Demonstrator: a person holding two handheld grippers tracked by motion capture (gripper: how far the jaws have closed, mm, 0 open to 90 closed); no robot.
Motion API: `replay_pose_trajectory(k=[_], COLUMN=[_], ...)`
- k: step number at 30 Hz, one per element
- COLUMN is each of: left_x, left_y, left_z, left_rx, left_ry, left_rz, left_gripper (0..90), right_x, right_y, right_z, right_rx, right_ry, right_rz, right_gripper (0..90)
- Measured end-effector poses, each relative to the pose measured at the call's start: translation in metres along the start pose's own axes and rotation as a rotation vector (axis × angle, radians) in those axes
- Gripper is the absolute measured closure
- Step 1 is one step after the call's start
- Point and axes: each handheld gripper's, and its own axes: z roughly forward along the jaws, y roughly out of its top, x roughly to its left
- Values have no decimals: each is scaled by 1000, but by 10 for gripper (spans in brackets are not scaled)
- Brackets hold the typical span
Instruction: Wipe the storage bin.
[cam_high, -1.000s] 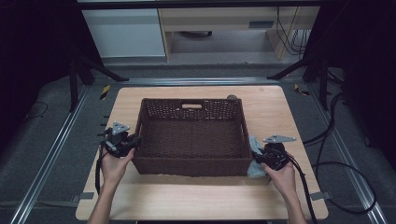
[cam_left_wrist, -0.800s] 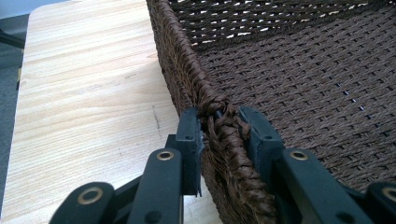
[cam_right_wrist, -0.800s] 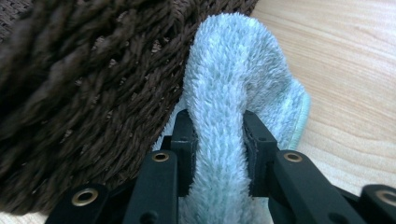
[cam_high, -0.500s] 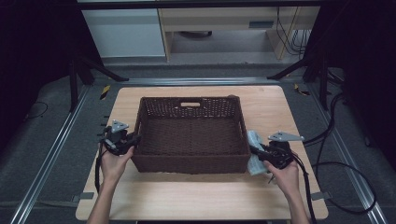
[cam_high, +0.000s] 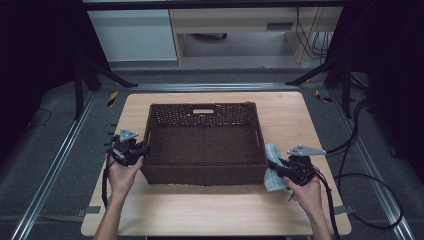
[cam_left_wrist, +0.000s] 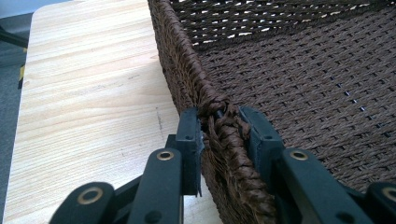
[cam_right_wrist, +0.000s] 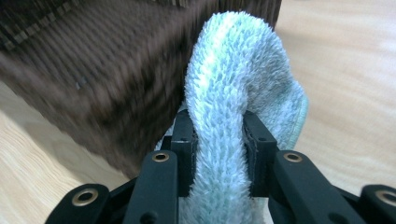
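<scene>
Right gripper (cam_high: 278, 169) has shifted slightly along the basket's right wall since a second ago, carrying the cloth (cam_high: 272, 167) with it; left gripper (cam_high: 141, 149) unchanged. Left jaws are clamped on the basket (cam_high: 205, 175) rim at its left wall, steadying it. Right jaws pinch a pale blue fluffy cloth, held against the outside of the right wall near the front corner, above the table (cam_high: 210, 210). Judgement: wiping of the outer right wall is underway; other walls and interior likely remain.
</scene>
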Motion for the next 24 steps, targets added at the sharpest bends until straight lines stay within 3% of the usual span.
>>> replay_pose_trajectory(k=[6,8,13,19,21,24], left_x=[7,8,9,10,10,10], left_y=[0,1,0,0,0,0], left_z=[1,2,2,2,2,2], left_rx=[-6,-3,-2,-1,-1,1], left_ry=[-7,-8,-14,-20,-21,-23], left_rz=[-11,-7,-14,-19,-19,-21], left_gripper=[698,697,693,690,689,688], right_x=[1,2,4,8,11,15], right_y=[-7,-8,-7,7,10,6], right_z=[25,27,15,-25,-29,-27], right_rx=[93,99,56,-101,-112,-88], right_ry=[-13,-11,1,30,35,29], right_rz=[-12,-3,5,12,-1,-14], right_gripper=[710,710,708,709,709,710])
